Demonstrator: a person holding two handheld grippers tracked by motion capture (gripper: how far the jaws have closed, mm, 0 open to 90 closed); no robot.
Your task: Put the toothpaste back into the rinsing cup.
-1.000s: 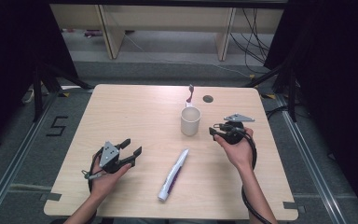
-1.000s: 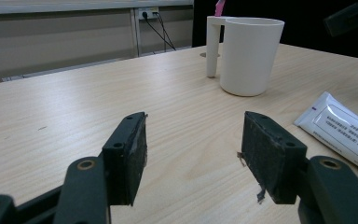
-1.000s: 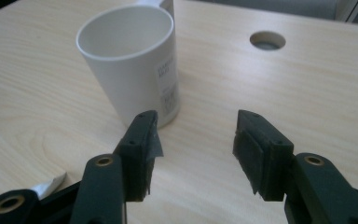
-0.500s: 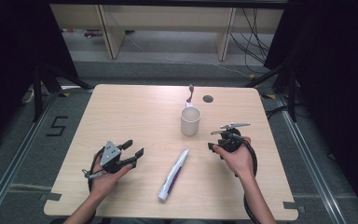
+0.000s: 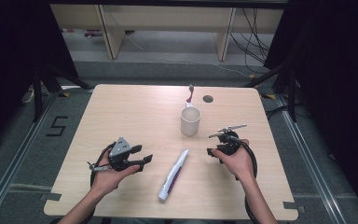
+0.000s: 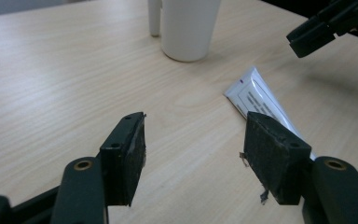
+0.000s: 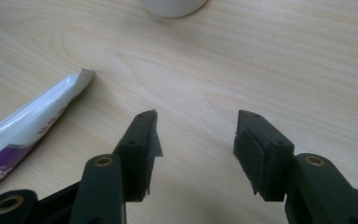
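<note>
Two grippers, left gripper [image 5: 142, 160] and right gripper [image 5: 210, 144], jaws wide, empty, flanking the toothpaste tube [image 5: 173, 174] lying flat between them. Risk: slick tube skids from one-sided pinch; nearby cup [image 5: 190, 121] with toothbrush [image 5: 190, 93] tips if bumped.

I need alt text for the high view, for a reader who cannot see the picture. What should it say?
A person's hands hold two open tools above a wooden table: the left tool and right tool flank a white and purple tube lying flat. Behind the tube stands a white cup, with a toothbrush upright just behind it.
</note>
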